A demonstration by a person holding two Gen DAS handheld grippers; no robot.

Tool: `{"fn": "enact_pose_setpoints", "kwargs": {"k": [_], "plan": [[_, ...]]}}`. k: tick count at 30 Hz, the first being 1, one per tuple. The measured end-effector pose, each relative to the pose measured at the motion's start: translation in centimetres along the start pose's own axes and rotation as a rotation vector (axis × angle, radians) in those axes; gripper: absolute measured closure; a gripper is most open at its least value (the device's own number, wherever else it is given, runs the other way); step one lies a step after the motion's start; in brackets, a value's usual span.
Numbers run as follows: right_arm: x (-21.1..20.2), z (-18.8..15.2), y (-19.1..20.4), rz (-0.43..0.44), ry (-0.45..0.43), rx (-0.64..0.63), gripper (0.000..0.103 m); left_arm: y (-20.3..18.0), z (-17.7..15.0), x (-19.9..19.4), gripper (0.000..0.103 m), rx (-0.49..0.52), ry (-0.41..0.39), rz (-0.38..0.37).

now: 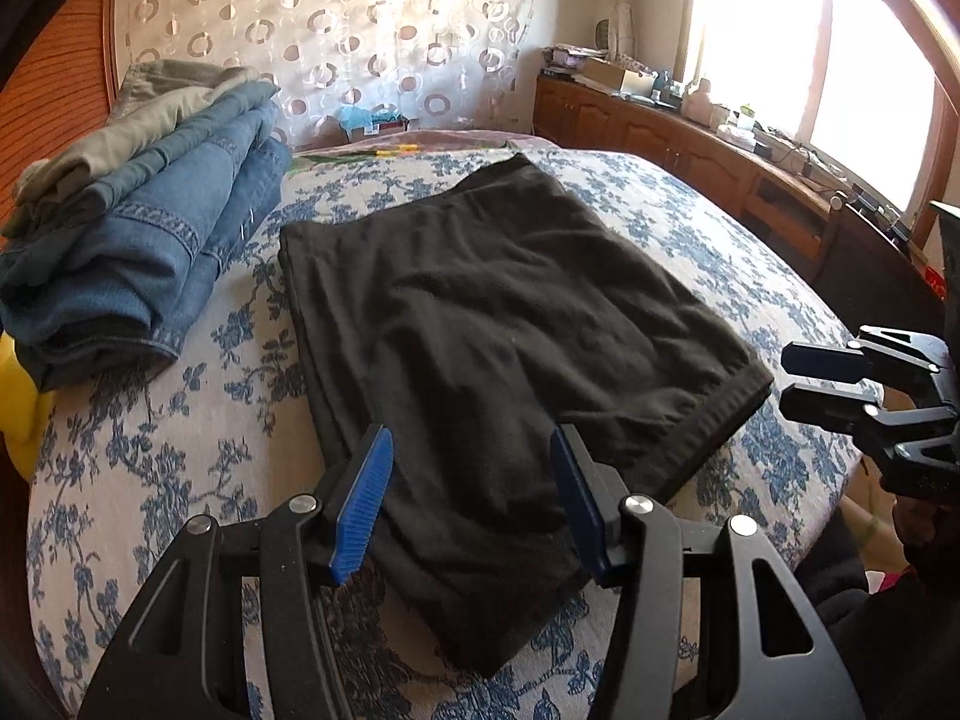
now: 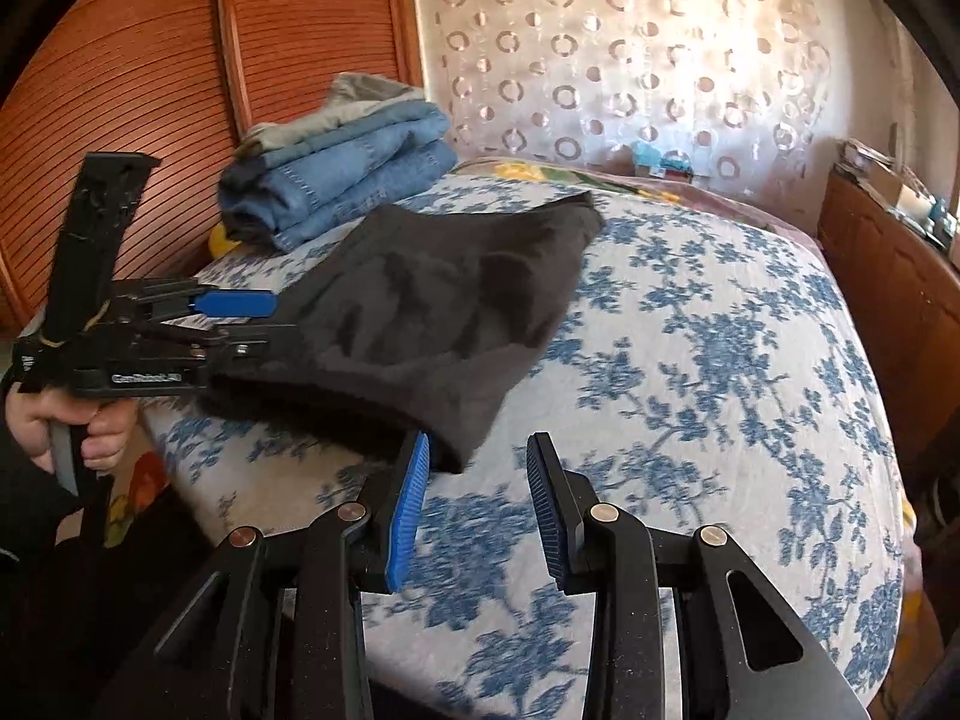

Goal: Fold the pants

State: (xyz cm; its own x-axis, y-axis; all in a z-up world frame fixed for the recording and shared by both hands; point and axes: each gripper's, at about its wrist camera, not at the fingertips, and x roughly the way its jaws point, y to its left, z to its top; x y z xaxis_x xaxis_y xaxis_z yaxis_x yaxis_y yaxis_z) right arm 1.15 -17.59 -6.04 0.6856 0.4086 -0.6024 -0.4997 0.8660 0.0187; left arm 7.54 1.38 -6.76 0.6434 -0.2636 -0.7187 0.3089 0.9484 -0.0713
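Bed (image 1: 180,438): flowered blue-and-white cover; it carries everything here.
Pants (image 1: 480,330): black, folded into a flat oblong, lying slantwise from the near edge toward the far end, roughly mid-bed.
Stack (image 1: 138,228): folded jeans with a grey-green garment on top, at the far left corner, apart from the pants with a strip of cover between.
Open room: bare cover right of the pants, wide in the right wrist view (image 2: 720,360); a narrower bare strip on the left by the near edge.
Edges: wooden slatted doors (image 2: 150,90) behind the left edge; a low wooden cabinet (image 1: 690,144) along the right side under a bright window; a patterned curtain (image 1: 336,30) beyond the far end.
Left gripper (image 1: 471,450): jaws parted fairly wide, nothing clamped; it hangs over the near end of the pants, the cloth showing between the blue pads (whether the pads touch it I cannot tell).
Right gripper (image 2: 477,450): jaws parted, narrower than the left, empty; just off the pants' near right corner, over bare cover.
Hand (image 2: 72,426): grips the left gripper's handle, off the near left edge.
Hard to make out: clutter on the cabinet top is washed out by window glare; the right wrist view is blurred; a yellow thing (image 1: 24,414) below the stack is cut off.
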Motion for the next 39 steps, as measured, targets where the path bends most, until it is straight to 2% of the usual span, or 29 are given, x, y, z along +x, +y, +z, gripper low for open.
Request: {"fn": "enact_pose_setpoints", "kwargs": {"k": [4,9,12,20,21,22,26,39], "plan": [[0.6,0.5,0.9,0.008,0.003,-0.023,0.068,-0.1,-0.4,0.4,0.047,-0.003,0.012,0.0],[2.4,0.9,1.6,-0.022,0.026,-0.054,0.068,0.0,-0.7,0.6,0.047,-0.016,0.015,0.0],[2.5,0.7,1.6,-0.007,0.034,-0.053,0.069,0.0,-0.8,0.5,0.047,-0.017,0.014,-0.001],[4.2,0.9,1.2,-0.035,0.079,-0.046,0.069,0.1,-1.0,0.6,0.047,-0.032,0.006,-0.006],[4.2,0.9,1.3,-0.033,0.073,-0.044,0.077,0.1,-1.0,0.5,0.047,-0.035,0.007,-0.005],[4.1,1.0,1.3,-0.023,0.07,-0.046,0.092,0.1,-1.0,0.4,0.047,-0.035,0.007,-0.005],[2.7,0.6,0.9,-0.014,0.044,-0.037,0.095,-0.2,-1.1,-0.3,0.047,-0.032,-0.002,-0.013],[-0.3,-1.8,-0.3,0.017,0.054,0.037,0.096,-0.1,-2.5,-1.4,0.047,-0.055,0.003,-0.013]]}}
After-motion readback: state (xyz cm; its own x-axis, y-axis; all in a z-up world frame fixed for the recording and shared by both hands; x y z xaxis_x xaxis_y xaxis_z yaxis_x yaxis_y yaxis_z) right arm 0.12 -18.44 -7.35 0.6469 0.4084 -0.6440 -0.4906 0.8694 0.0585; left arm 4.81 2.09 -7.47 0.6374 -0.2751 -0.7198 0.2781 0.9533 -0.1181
